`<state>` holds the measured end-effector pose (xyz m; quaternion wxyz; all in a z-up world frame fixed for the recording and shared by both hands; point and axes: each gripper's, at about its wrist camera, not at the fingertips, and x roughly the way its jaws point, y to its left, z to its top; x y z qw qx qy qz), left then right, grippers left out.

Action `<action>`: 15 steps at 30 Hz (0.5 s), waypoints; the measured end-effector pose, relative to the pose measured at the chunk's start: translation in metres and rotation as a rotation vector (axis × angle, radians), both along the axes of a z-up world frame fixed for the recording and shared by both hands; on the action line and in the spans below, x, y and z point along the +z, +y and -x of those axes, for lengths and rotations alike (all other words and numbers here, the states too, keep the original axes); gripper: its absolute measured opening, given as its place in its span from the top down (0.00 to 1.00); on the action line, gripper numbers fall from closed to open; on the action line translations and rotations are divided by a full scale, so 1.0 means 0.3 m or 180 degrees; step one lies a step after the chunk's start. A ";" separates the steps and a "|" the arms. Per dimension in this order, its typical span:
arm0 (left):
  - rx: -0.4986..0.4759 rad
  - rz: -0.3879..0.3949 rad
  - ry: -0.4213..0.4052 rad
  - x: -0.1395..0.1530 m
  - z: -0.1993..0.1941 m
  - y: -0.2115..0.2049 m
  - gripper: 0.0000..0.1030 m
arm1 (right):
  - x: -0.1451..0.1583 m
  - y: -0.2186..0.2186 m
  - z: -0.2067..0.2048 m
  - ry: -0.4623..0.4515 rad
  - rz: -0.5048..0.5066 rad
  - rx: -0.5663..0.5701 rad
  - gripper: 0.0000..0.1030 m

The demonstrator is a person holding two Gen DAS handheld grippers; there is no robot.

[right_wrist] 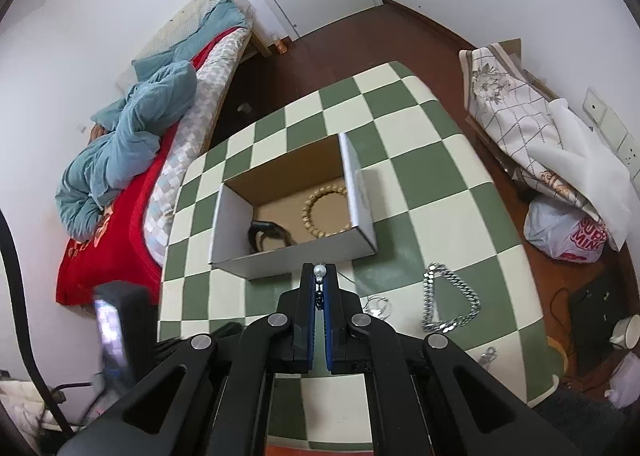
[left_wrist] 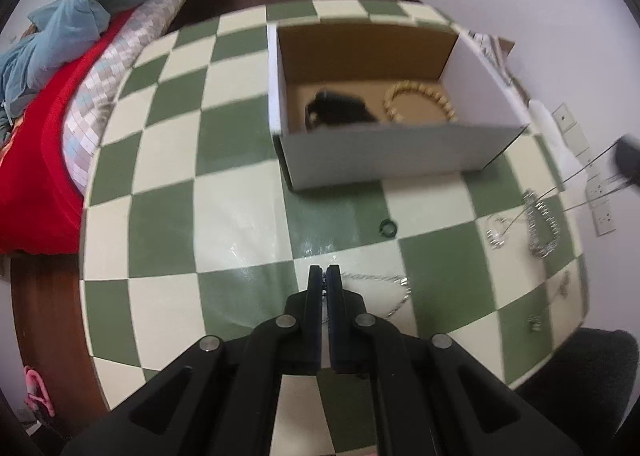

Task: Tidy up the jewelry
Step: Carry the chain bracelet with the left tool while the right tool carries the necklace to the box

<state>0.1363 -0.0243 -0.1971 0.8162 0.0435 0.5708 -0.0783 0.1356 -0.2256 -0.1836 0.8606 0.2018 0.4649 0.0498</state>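
Right gripper point(right_wrist: 319, 270): fingers nearly together, pinching a small pearl piece point(right_wrist: 319, 269) at the tips. A dark dangling part hangs down in the narrow gap between the fingers. Probably an earring or pendant, too small to say. The tip hold likely leaves the piece free to drop once the fingers part.

Just ahead of that gripper and below it: the near wall of the open cardboard box point(right_wrist: 280, 256). Inside, a gold bead bracelet point(right_wrist: 320, 212) lies flat on the floor of the box toward the right, a dark item point(right_wrist: 266, 236) toward the left, apart from it. The box looks like the collecting place, so the carry seems aimed over that wall.

To the right of the gripper, on the checkered tabletop point(right_wrist: 440, 184): a heavy silver chain point(right_wrist: 450, 300), loose. Small silver bits near it, closer in.

Left gripper point(left_wrist: 324, 276): clenched, fingers almost touching. A thin silver chain point(left_wrist: 384, 288) lies on the tabletop right at its tips and trails off to the right; whether it is actually caught cannot be told. A small dark ring point(left_wrist: 388, 227) sits ahead, between the gripper and the box.

Judgement: pearl piece goes in next; several pieces left outside.
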 end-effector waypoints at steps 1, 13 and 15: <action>0.0005 0.0033 -0.0032 0.020 0.000 0.003 1.00 | -0.014 -0.005 -0.006 0.0031 0.0028 0.0000 0.97; -0.0020 0.0347 -0.0450 0.304 -0.055 0.050 1.00 | 0.018 -0.024 -0.004 0.0031 -0.0073 0.0050 0.97; -0.0022 0.0382 -0.0502 0.344 -0.061 0.053 1.00 | 0.072 -0.016 -0.010 -0.0040 -0.0067 0.0086 0.97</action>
